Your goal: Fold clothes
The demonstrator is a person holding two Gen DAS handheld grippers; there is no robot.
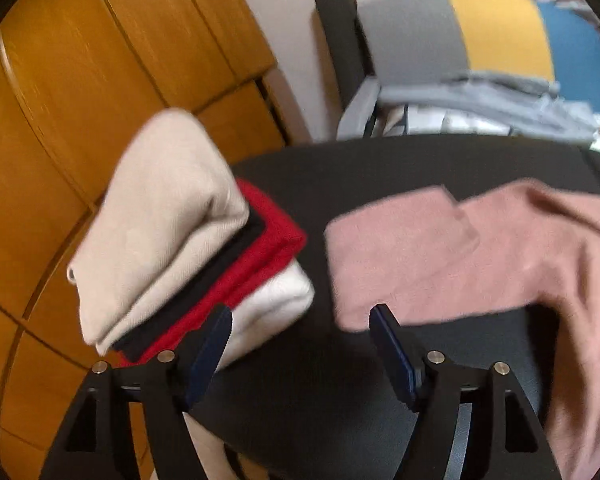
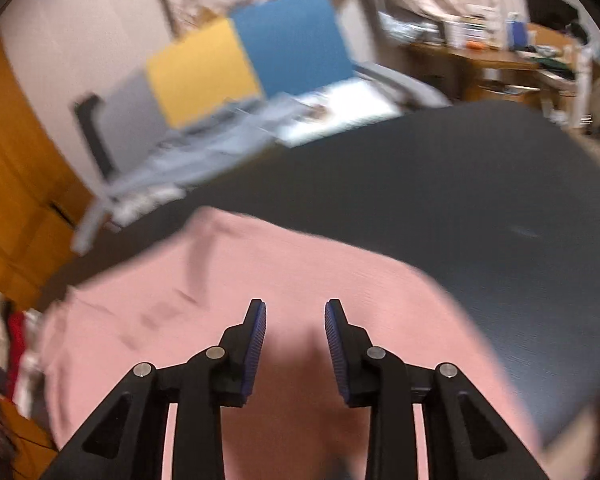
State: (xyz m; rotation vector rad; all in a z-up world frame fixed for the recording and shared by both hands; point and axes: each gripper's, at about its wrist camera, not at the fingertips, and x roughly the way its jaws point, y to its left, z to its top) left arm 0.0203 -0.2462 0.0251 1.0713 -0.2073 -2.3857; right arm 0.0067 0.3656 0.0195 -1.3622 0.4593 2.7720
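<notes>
Pink garment spread out, both claws clear of it

Pink garment (image 1: 480, 256) lies partly spread on the dark table (image 1: 380, 164), right of a finished stack (image 1: 172, 236): cream knit on top, then black, red and white layers, squared at the table's left edge. It looks light, limp and softly napped, so it should drape and slip unless pinched at a hem or sleeve end. The left claw (image 1: 300, 322) hangs released beside the sleeve, nothing between its ribbed blue pads. The right claw (image 2: 295, 316) hovers over the cloth, parted, gripping nothing.

black table (image 1: 380, 168) | wooden floor (image 1: 60, 80) | grey-yellow-blue chair (image 2: 220, 64) | cluttered desk (image 2: 480, 56)
</notes>
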